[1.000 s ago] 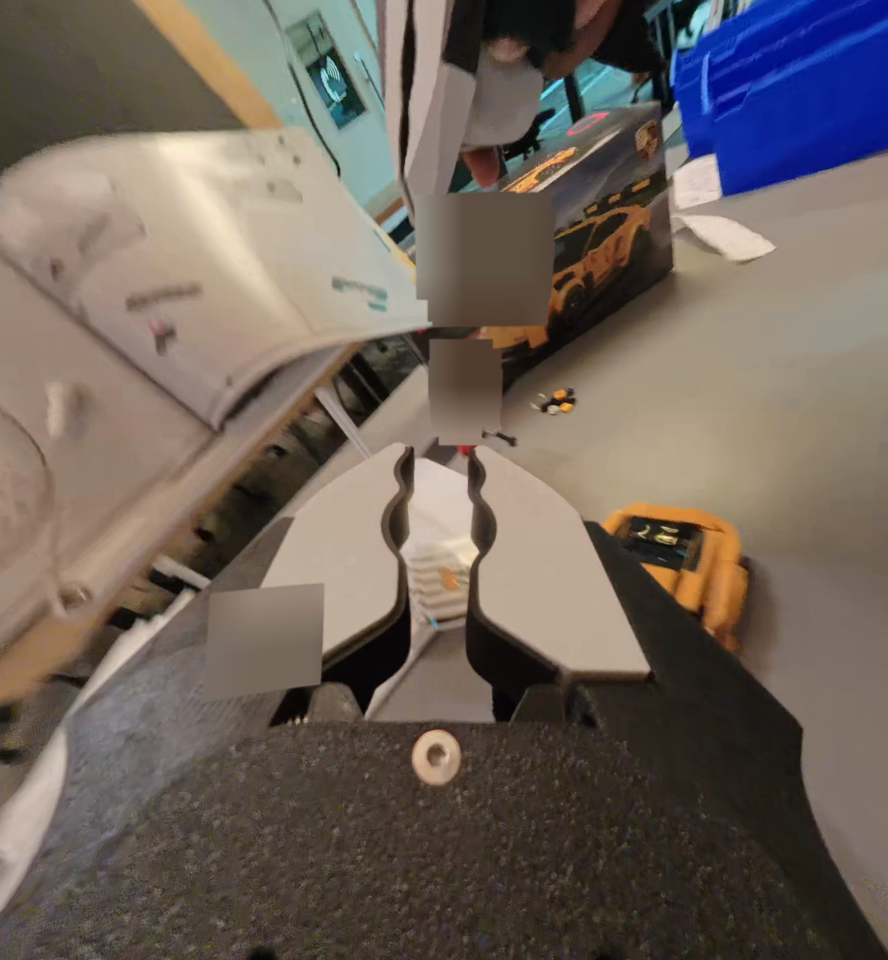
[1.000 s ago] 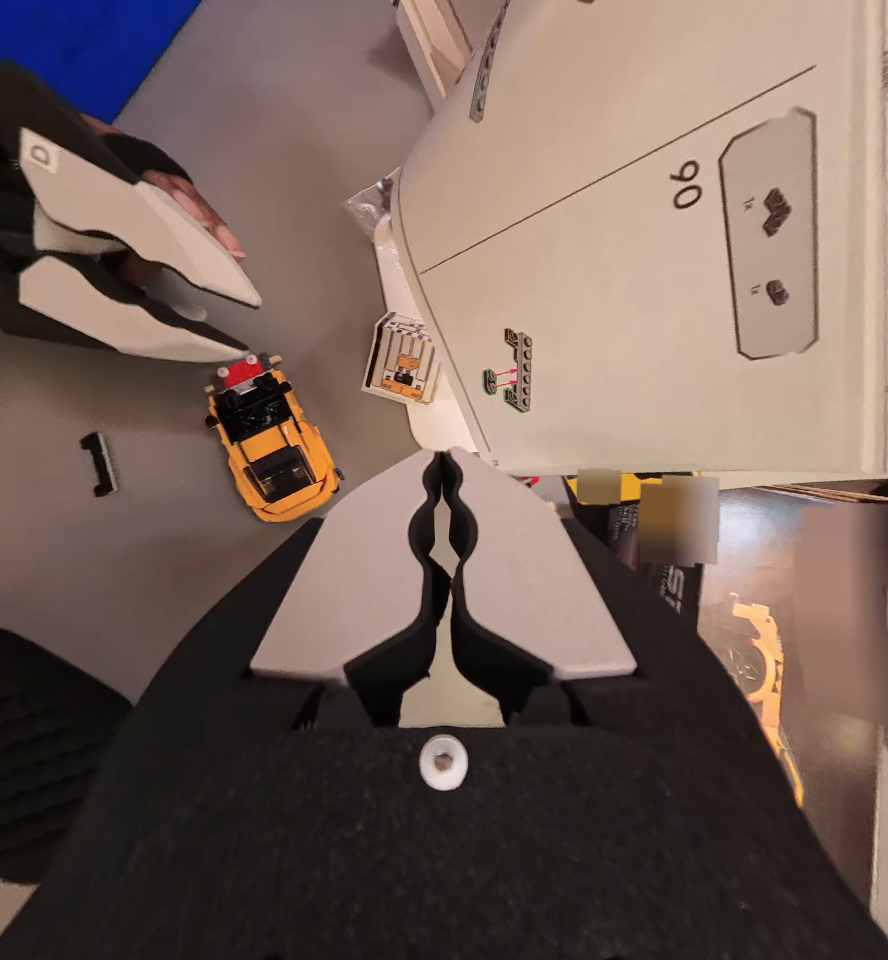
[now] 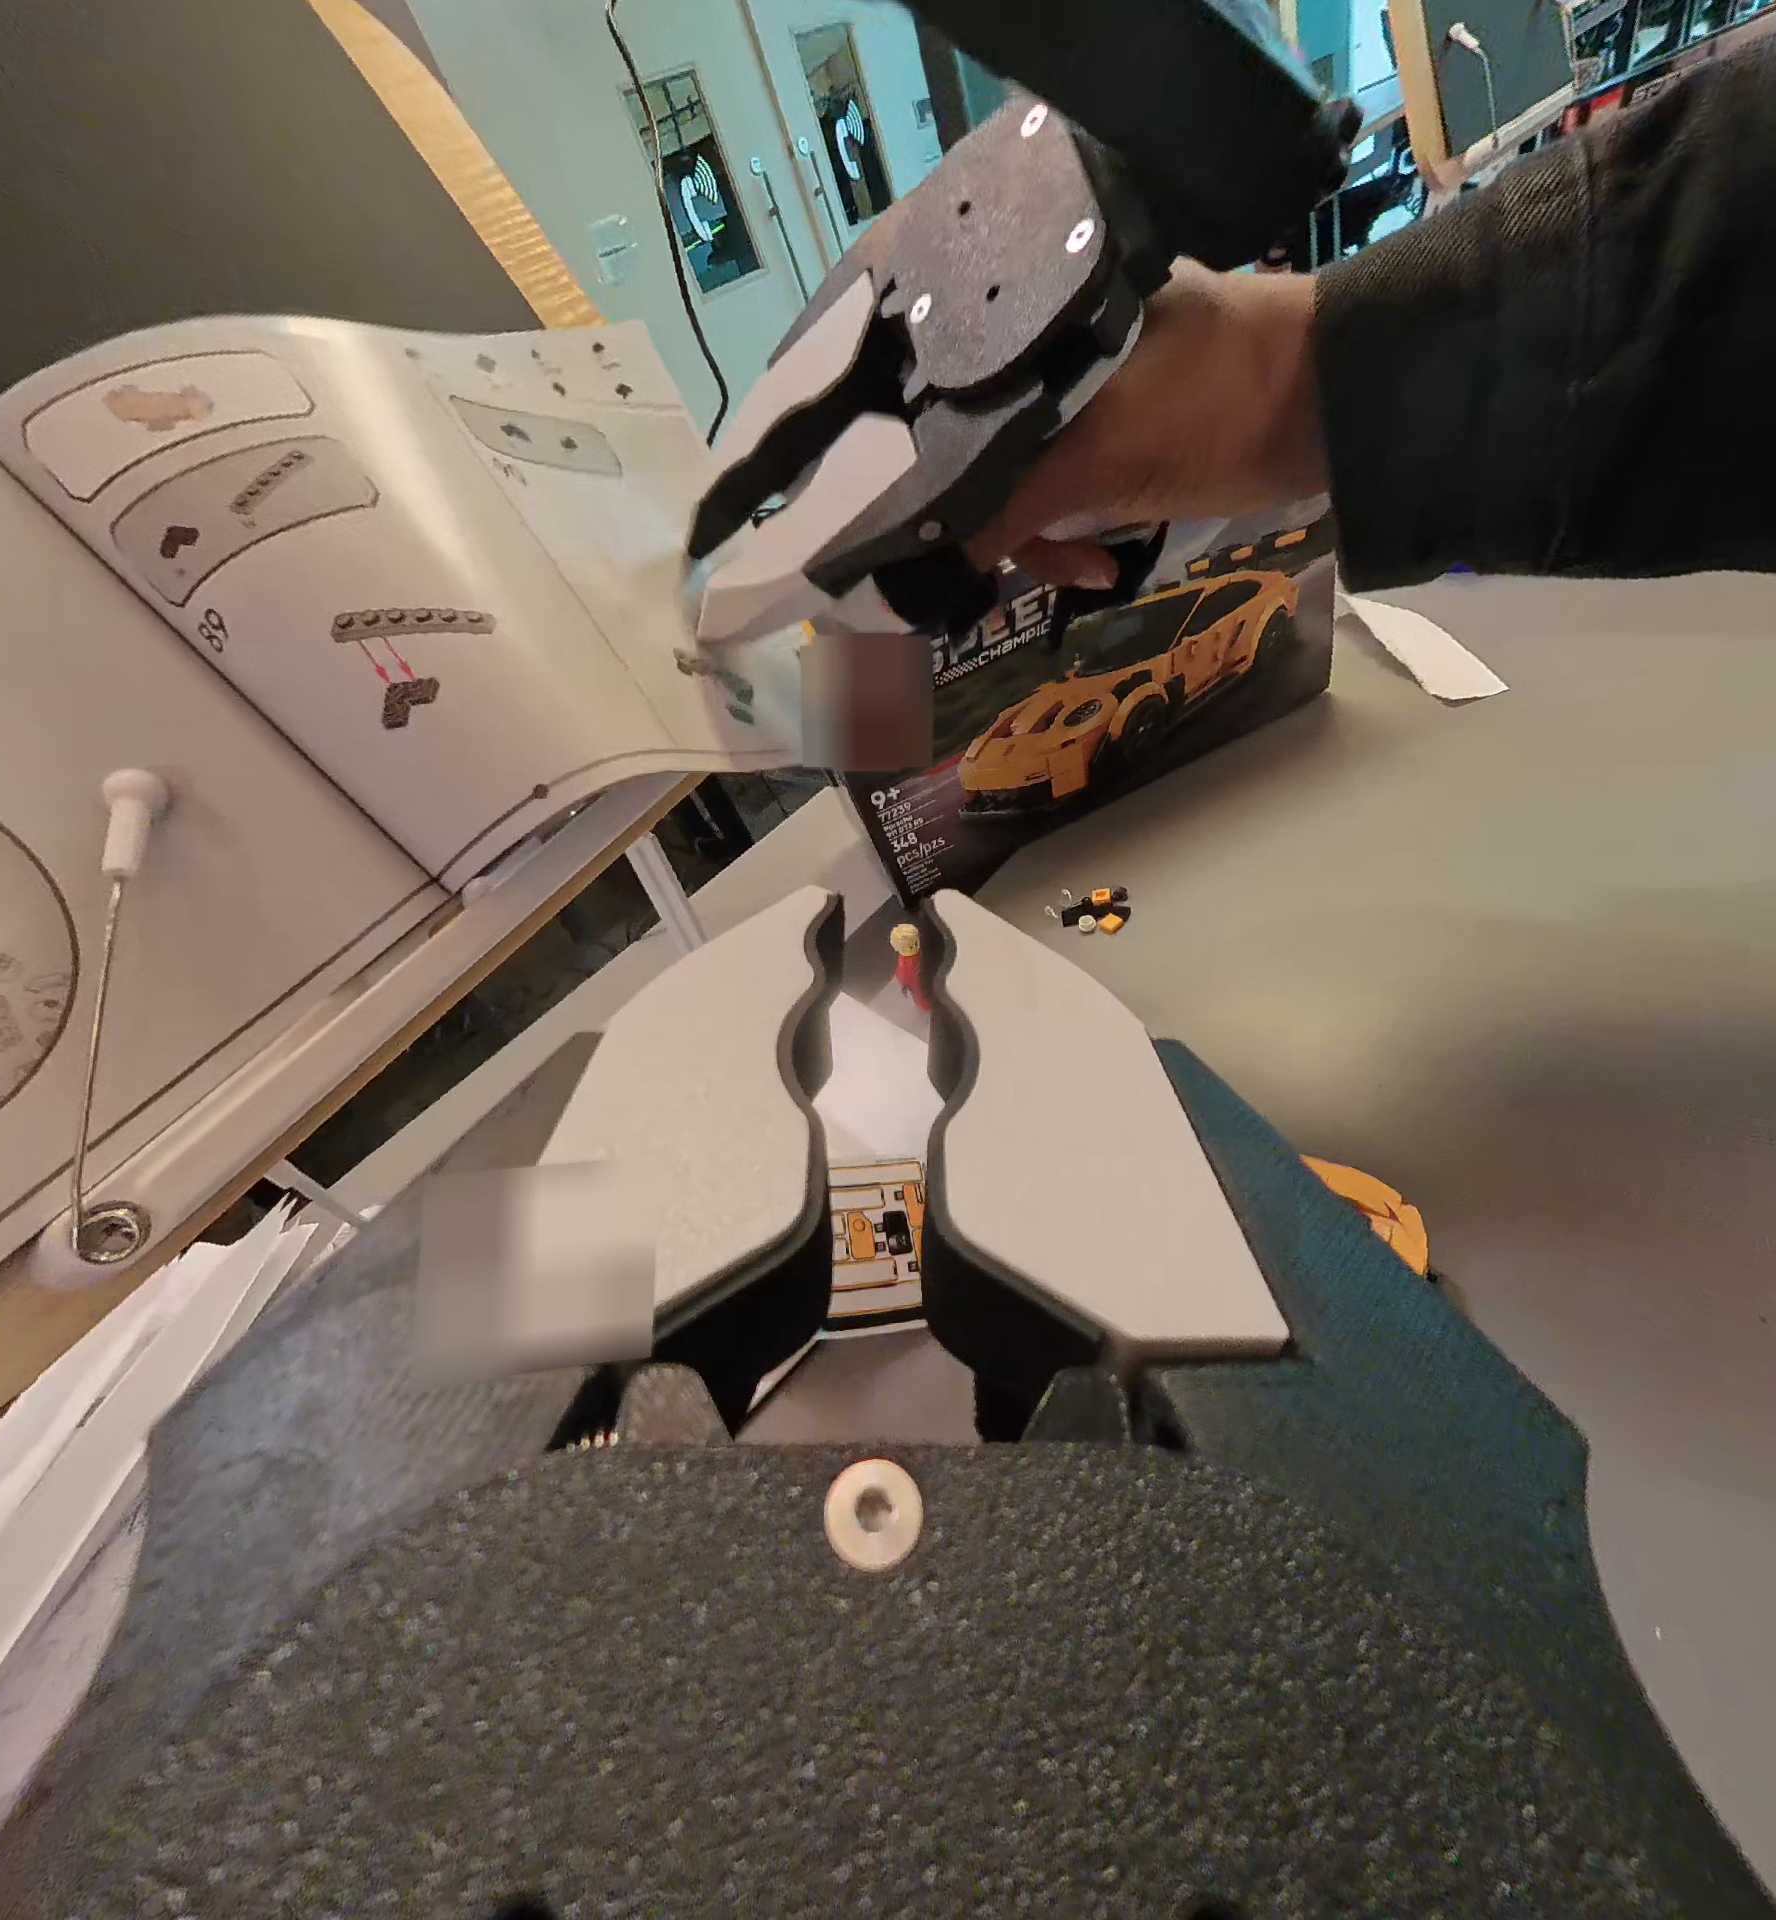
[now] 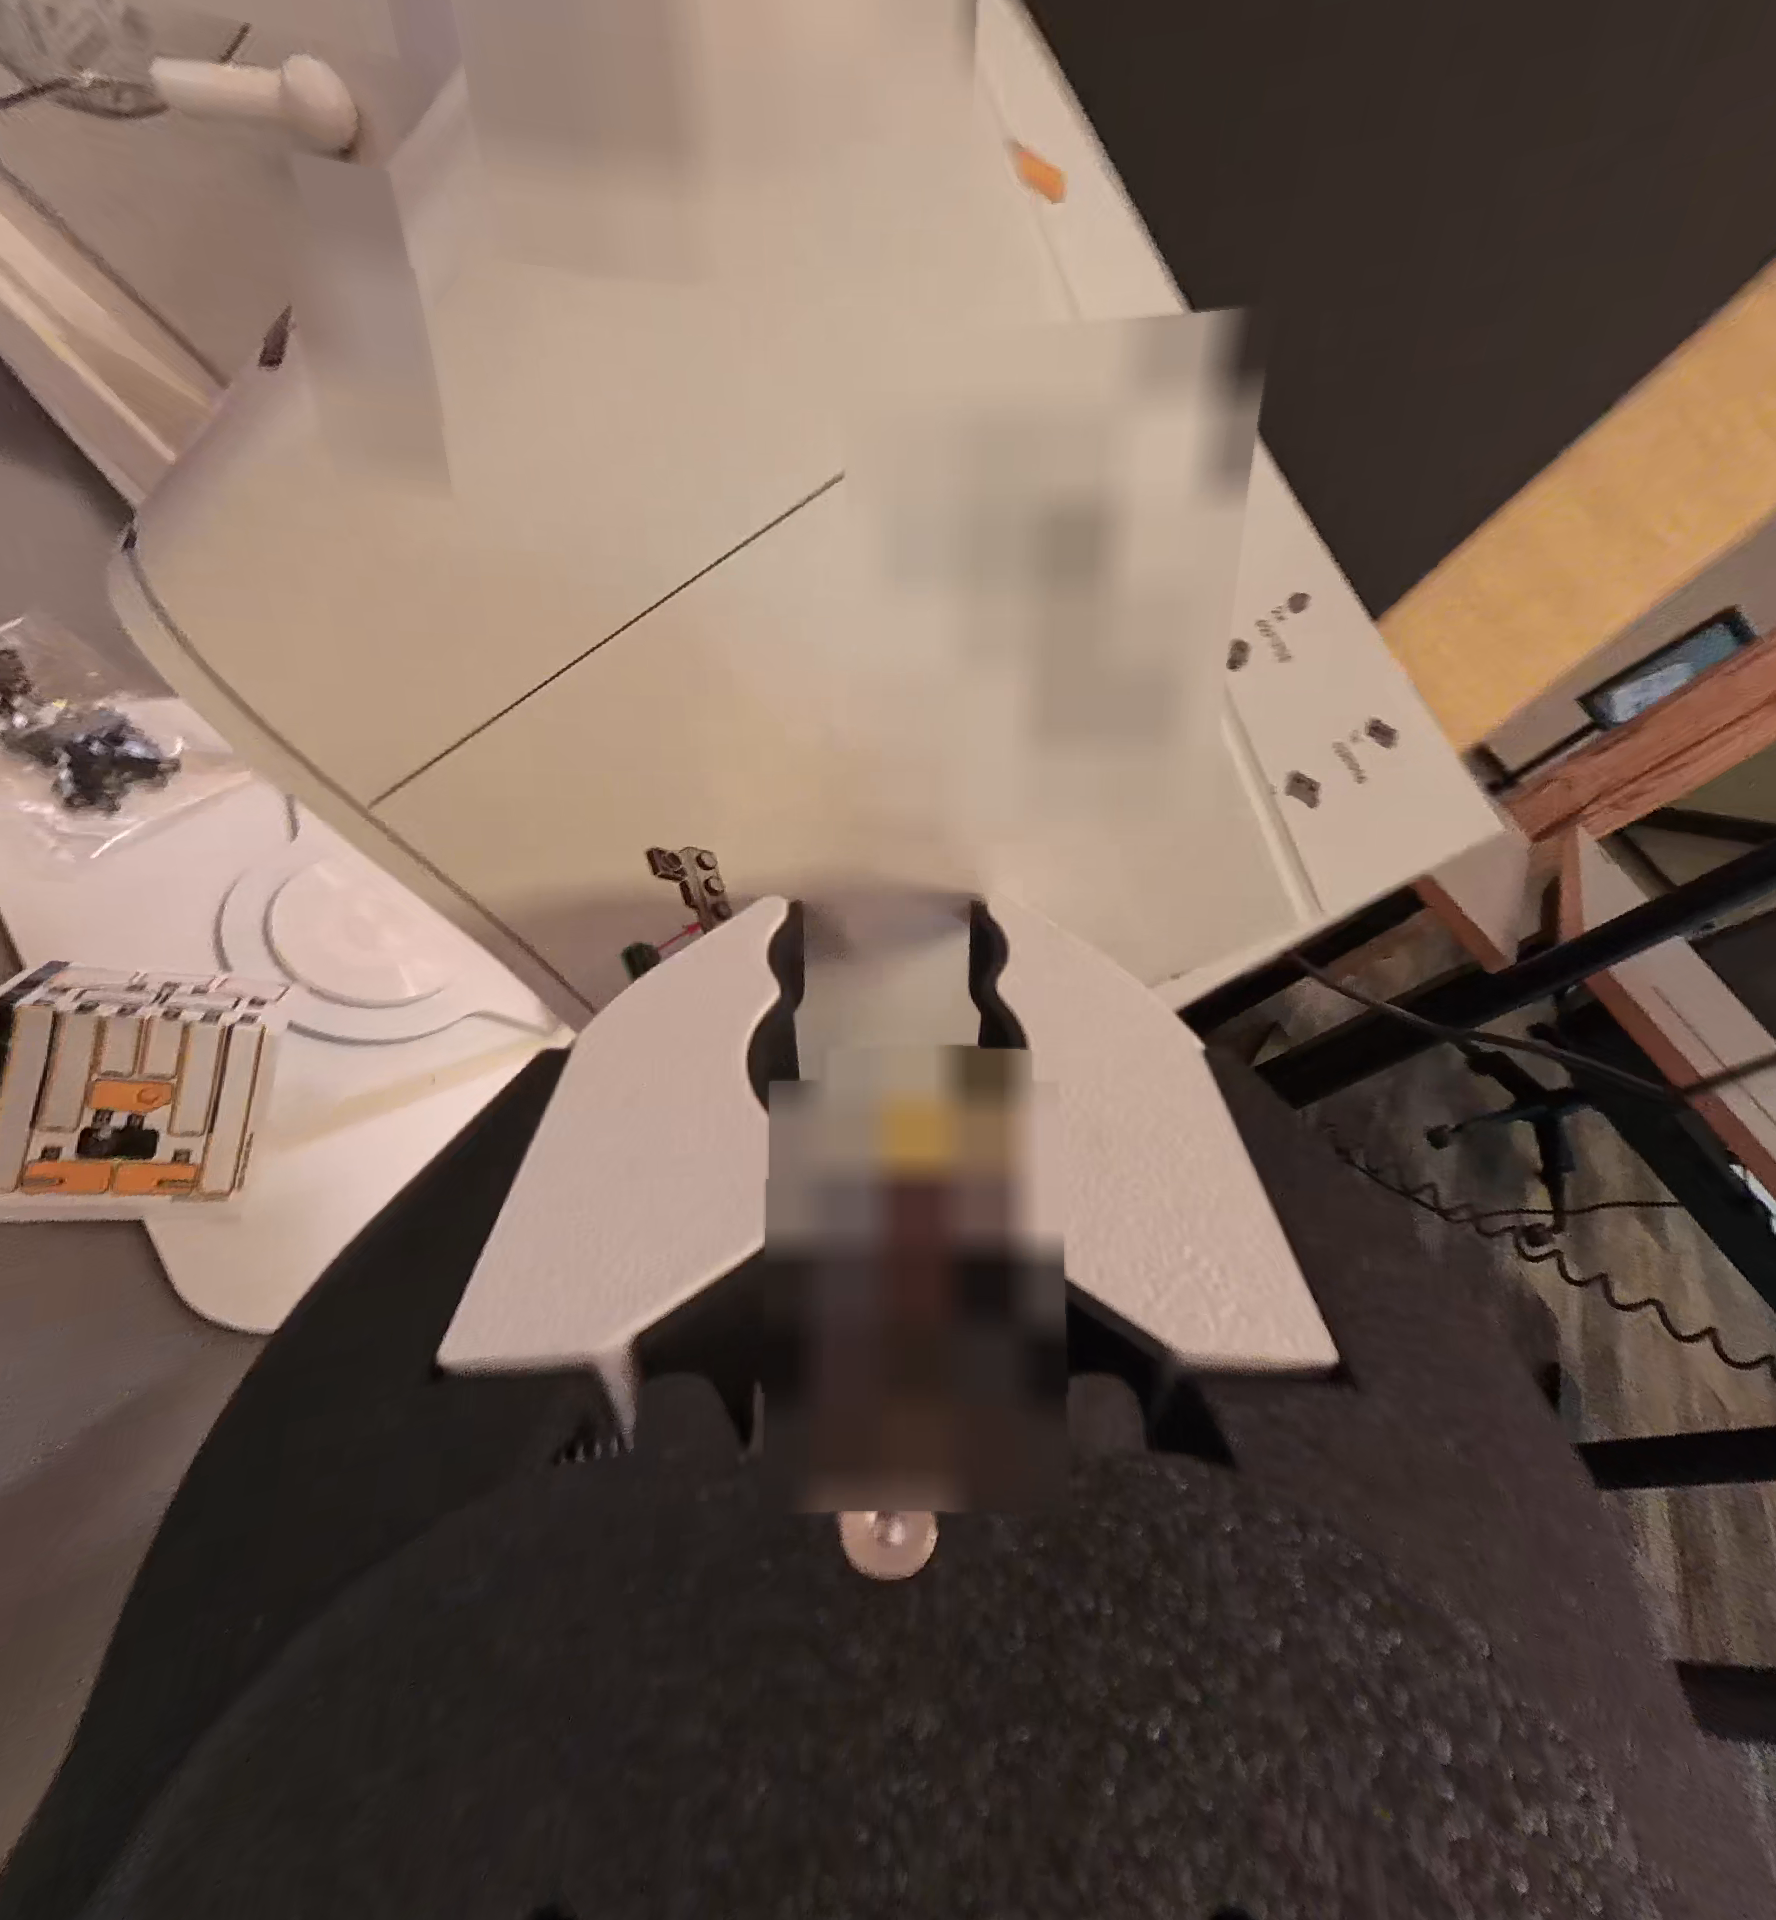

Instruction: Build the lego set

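Left gripper [image 3: 882, 925]: jaws parted, empty; sticker sheet [image 3: 876, 1242] lies between them, orange car [image 3: 1367, 1214] just right. Right gripper [image 4: 884, 914]: jaws apart astride the instruction booklet [image 4: 655, 520] page edge; grip undeterminable.

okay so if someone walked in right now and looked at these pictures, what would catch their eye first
Probably the right gripper reaching up to the lower edge of the open instruction booklet on its stand, jaws apart at a curling page. Behind it on the grey table stands the set's box picturing a yellow car, with the sticker sheet lying near the stand's base.
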`<state>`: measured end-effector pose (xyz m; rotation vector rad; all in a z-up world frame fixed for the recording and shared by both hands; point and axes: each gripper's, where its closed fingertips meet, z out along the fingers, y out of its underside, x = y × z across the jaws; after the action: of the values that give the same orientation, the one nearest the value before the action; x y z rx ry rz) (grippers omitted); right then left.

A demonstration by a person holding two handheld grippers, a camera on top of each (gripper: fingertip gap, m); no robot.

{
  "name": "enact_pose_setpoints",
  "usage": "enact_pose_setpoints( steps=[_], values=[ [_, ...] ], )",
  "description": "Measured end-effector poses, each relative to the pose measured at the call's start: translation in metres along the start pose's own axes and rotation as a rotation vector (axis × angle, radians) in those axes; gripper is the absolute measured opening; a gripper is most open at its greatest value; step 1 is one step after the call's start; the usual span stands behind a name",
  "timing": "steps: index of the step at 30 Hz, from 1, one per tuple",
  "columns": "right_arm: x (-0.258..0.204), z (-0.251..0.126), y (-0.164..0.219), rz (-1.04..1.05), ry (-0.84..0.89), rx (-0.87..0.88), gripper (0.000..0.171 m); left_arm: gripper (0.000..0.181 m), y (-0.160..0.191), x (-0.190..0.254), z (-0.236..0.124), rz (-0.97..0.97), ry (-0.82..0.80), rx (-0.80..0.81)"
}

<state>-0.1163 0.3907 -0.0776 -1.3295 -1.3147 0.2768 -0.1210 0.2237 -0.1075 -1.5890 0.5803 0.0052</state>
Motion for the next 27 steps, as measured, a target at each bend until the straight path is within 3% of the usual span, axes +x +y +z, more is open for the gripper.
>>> enact_pose_setpoints(
  steps=[1,4,5,15,23,25,27],
  values=[
    [0.006,-0.004,-0.004,0.021,0.029,0.025,0.036,0.013,0.001,-0.001,-0.001,-0.002,-0.001,-0.001],
    [0.021,-0.007,-0.009,0.145,0.061,0.046,0.08,0.013,0.003,-0.005,-0.001,-0.028,0.0,0.002],
    [0.023,-0.004,-0.008,0.177,0.056,0.038,0.086,0.012,0.004,-0.005,0.0,-0.04,0.003,0.002],
    [0.015,0.01,-0.009,0.154,0.056,0.016,0.046,0.011,0.006,-0.013,-0.004,-0.072,0.002,0.011],
    [0.021,0.009,-0.011,0.15,0.118,0.036,0.043,0.011,0.009,-0.012,-0.003,-0.073,0.006,0.004],
    [0.031,0.006,-0.017,0.167,0.15,0.064,0.066,0.011,0.01,-0.011,-0.003,-0.077,0.01,0.002],
    [0.034,0.01,-0.018,0.179,0.127,0.051,0.073,0.011,0.012,-0.01,-0.002,-0.076,0.013,-0.003]
  ],
)
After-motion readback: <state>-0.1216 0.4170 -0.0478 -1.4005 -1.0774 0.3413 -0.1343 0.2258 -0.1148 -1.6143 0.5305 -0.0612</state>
